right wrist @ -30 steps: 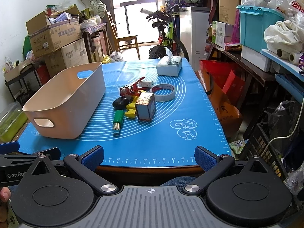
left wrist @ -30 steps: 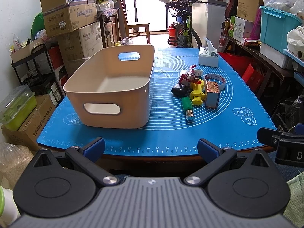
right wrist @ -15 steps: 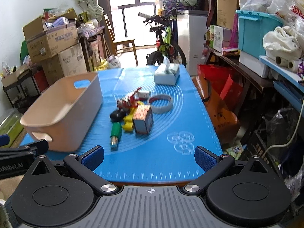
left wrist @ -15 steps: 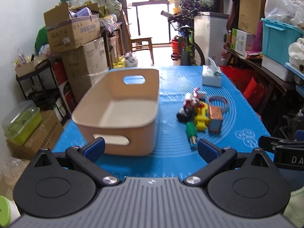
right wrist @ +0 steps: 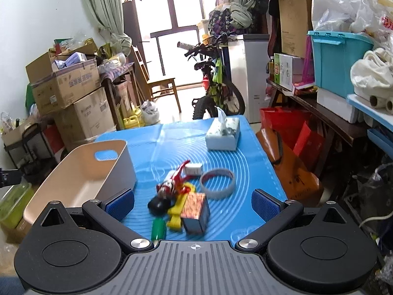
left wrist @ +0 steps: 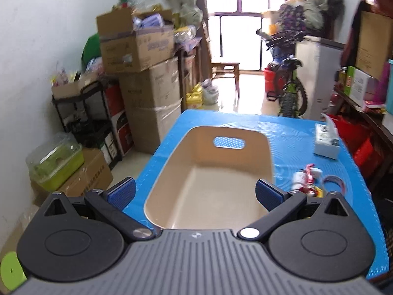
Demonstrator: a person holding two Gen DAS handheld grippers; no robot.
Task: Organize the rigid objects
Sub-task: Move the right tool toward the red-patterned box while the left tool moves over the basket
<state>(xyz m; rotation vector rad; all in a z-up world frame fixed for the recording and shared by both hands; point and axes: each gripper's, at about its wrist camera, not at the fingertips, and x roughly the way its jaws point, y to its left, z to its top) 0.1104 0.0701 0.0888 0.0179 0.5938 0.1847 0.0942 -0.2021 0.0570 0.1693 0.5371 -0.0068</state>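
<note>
A beige bin (left wrist: 208,184) (right wrist: 81,179) with cut-out handles stands empty on the left of the blue mat (right wrist: 248,152). My left gripper (left wrist: 195,193) is open and empty above the bin's near end. To the bin's right lies a heap of small objects: a red figure (right wrist: 173,183), a black piece (right wrist: 158,205), a yellow toy (right wrist: 178,209), a green cylinder (right wrist: 157,228), a patterned box (right wrist: 196,211), a small white box (right wrist: 192,169) and a grey ring (right wrist: 217,183). My right gripper (right wrist: 192,205) is open and empty just above the heap.
A tissue box (right wrist: 223,135) sits at the mat's far right. Cardboard boxes (left wrist: 145,86) and a cart stand left of the table. A bicycle (right wrist: 216,86) stands behind it. Shelves with a teal crate (right wrist: 339,61) line the right side.
Both grippers rose and moved forward over the table. The left one now looks down into the bin; the right one now hangs over the heap. Both stayed open.
</note>
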